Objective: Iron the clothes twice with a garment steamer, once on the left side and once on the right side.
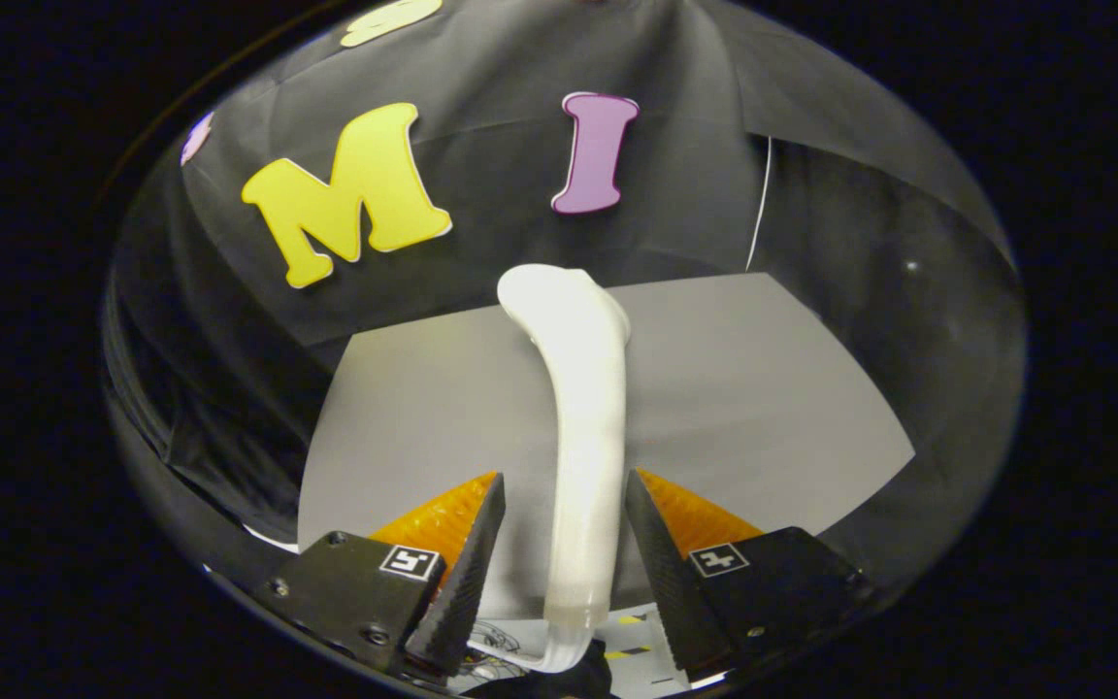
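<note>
Gripper (555,505) open: fingers stand either side of the steamer (581,427) handle, a gap visible on each side, no contact seen. Steamer white, upright between the fingers, its head curving beyond them. Behind it a grey bench (763,388), then the black wall.

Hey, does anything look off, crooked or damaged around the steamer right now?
Nothing looks damaged or spilled. The white garment steamer stands between the tool's fingers, its head curving off beyond them over the grey surface. A gap shows on each side, so the tool isn't gripping it.
</note>
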### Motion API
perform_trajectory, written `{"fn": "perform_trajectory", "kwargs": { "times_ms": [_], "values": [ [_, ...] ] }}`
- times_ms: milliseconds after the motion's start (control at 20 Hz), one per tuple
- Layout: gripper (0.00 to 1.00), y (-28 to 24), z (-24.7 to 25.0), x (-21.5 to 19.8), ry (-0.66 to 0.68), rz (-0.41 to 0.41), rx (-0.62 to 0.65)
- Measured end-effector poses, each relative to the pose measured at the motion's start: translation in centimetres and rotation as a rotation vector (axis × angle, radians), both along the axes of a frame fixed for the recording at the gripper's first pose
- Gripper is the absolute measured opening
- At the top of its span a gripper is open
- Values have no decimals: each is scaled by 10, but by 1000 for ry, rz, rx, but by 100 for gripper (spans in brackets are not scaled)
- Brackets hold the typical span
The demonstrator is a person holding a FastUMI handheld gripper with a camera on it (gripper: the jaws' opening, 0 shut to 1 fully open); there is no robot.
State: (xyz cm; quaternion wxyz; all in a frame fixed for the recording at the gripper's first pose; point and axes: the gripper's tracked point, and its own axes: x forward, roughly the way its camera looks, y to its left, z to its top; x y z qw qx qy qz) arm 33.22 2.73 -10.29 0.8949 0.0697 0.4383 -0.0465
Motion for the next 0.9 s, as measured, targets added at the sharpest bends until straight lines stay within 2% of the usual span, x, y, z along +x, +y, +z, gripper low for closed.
{"fn": "perform_trajectory", "kwargs": {
  "times_ms": [200,450,750,900],
  "values": [
    [72,-5,-14,6,27,-27,16],
    [42,-15,-15,6,-12,-30,-73],
    [31,-4,-14,-2,-54,-26,-16],
    [29,9,-8,-13,-87,-23,-8]
  ]
}}
